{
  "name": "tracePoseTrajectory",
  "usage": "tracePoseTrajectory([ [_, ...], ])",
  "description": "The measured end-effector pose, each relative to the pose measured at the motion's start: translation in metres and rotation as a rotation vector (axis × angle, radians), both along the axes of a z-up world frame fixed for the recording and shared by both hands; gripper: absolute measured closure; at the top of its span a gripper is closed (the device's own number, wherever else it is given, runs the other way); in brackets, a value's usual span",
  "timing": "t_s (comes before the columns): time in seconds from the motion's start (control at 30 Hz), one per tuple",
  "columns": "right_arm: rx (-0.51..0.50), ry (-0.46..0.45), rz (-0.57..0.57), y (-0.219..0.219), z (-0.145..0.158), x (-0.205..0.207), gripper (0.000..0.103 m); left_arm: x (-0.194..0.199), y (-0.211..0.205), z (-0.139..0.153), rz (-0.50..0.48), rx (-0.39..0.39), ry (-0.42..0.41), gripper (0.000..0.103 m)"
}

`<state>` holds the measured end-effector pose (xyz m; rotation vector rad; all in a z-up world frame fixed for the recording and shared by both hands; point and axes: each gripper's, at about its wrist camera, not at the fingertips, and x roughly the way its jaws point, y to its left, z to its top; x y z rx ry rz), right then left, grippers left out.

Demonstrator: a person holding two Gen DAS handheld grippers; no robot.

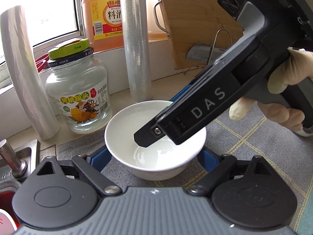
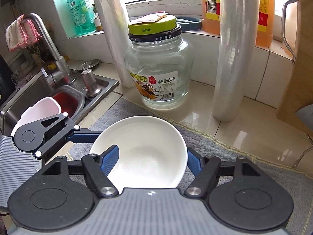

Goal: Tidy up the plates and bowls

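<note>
Bowl (image 2: 144,152), white and empty, sits at lower centre, clamped by both the left gripper (image 1: 154,156) and right gripper (image 2: 152,160). "DAS" marks the right gripper. Behind stands a clear jar (image 2: 159,72) labelled "950克".

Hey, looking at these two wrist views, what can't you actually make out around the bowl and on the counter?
- Left wrist view: the tips of the left gripper fingers, behind the white bowl wall; contact is unclear.
- Left wrist view: the outer finger of the right gripper, behind its own body.
- Both views: the orange bottle label, blocked by a wrap roll and the top edge.
</note>
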<state>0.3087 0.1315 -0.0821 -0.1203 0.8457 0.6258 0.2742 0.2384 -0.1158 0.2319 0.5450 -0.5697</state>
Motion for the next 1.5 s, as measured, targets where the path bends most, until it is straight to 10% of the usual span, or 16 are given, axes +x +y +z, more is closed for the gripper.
tracePoseTrajectory([
  [1.5,0.038,-0.011,-0.177,-0.062,0.052,-0.161,0.024,-0.136,-0.044,0.049,-0.226,0.046,0.014,0.010],
])
